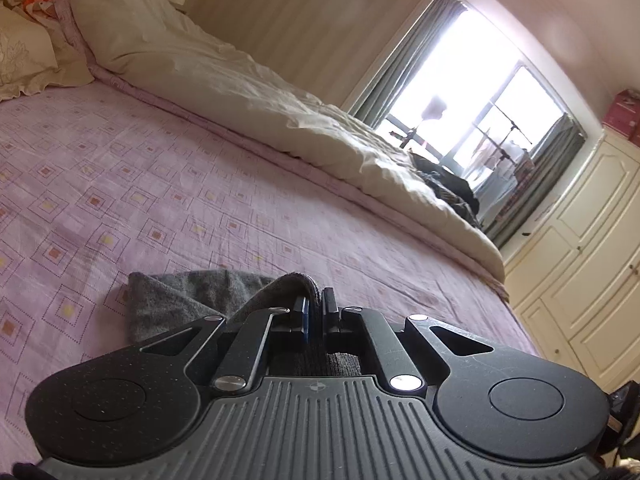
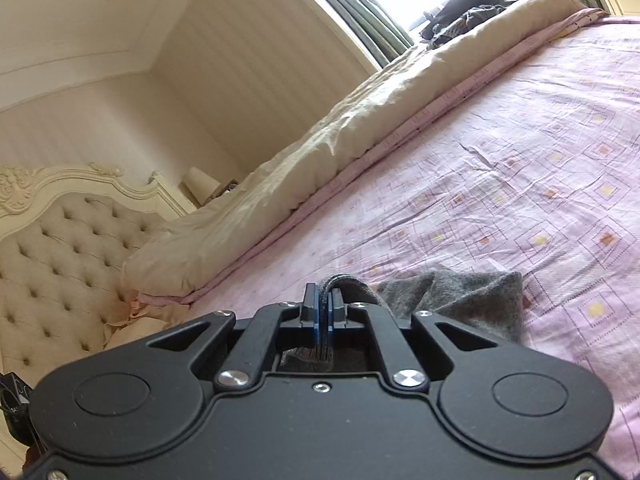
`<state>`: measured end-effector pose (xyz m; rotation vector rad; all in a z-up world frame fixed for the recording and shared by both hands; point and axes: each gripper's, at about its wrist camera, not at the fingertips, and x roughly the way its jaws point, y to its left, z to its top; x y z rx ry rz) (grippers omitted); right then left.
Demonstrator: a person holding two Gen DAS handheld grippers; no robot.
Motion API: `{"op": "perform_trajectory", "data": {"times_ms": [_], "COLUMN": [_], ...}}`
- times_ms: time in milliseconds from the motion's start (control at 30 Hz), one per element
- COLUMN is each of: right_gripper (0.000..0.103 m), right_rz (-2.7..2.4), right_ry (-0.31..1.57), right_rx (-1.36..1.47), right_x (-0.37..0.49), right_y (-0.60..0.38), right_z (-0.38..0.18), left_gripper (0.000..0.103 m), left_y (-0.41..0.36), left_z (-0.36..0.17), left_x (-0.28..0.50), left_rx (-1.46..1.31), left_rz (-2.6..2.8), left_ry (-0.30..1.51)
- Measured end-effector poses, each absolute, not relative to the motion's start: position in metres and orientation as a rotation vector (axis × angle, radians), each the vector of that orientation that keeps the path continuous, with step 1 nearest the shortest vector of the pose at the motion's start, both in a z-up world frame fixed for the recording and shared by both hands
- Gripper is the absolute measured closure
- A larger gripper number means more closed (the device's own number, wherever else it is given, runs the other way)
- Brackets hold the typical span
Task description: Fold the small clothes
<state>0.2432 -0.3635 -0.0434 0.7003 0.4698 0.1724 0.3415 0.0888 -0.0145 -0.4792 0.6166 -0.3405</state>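
A small grey knitted garment (image 1: 176, 300) lies partly on the pink patterned bedsheet (image 1: 120, 184), one edge lifted. My left gripper (image 1: 316, 304) is shut on that lifted edge, which arches over its fingertips. In the right wrist view the same grey garment (image 2: 472, 300) trails off to the right. My right gripper (image 2: 325, 300) is shut on another stretch of its edge, and cloth hangs down between the jaws. Most of the garment beneath both grippers is hidden by their bodies.
A cream duvet (image 1: 248, 92) is rolled along the far side of the bed, with pillows (image 1: 28, 56) at the head. A tufted headboard (image 2: 60, 240) and lamp (image 2: 200, 186) stand behind. Dark clothes (image 1: 448, 184) lie near the window (image 1: 472, 92). Cream wardrobes (image 1: 588, 232) line the right.
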Motion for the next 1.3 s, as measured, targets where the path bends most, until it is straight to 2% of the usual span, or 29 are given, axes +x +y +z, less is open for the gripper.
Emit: {"op": "perform_trajectory", "data": {"times_ms": [167,333,467,500,567,600,633,667,800,933,1167,1300], "right_gripper": [0.093,0.093,0.090,0.088,0.076,0.056,0.044,0.041,0.041,0.041,0.041,0.042], "right_rz": [0.115,0.054,0.015,0.008,-0.013,-0.028,-0.038,-0.045,-0.015,0.090,0.210,0.202], "right_ry": [0.517,0.545,0.560,0.552,0.527,0.510,0.491,0.473,0.438,0.478,0.573,0.647], "right_rx": [0.690,0.565,0.475,0.461,0.436,0.420,0.406,0.392,0.312,0.202,0.029,-0.047], "right_x": [0.271,0.280,0.281,0.280,0.279,0.278,0.276,0.273,0.260,0.252,0.251,0.273], "right_y": [-0.359,-0.344,-0.331,-0.330,-0.329,-0.329,-0.329,-0.329,-0.318,-0.286,-0.228,-0.215], "right_z": [-0.071,-0.082,-0.087,-0.084,-0.077,-0.073,-0.068,-0.062,-0.038,-0.027,-0.047,-0.064], "left_gripper": [0.098,0.097,0.095,0.091,0.083,0.074,0.069,0.067,0.062,0.056,0.054,0.054], "left_y": [0.082,0.079,0.075,0.076,0.079,0.082,0.085,0.089,0.102,0.077,0.022,0.002], "left_z": [-0.048,-0.071,-0.075,-0.075,-0.070,-0.065,-0.058,-0.051,-0.019,0.000,-0.034,-0.059], "left_x": [0.374,0.383,0.385,0.387,0.389,0.389,0.388,0.386,0.371,0.341,0.301,0.308], "left_rx": [-0.489,-0.484,-0.415,-0.406,-0.397,-0.390,-0.387,-0.392,-0.393,-0.214,0.015,0.136], "left_rz": [-0.263,-0.223,-0.192,-0.188,-0.189,-0.179,-0.167,-0.156,-0.134,-0.226,-0.412,-0.404], "left_ry": [0.663,0.670,0.659,0.660,0.648,0.631,0.608,0.582,0.507,0.510,0.616,0.643]}}
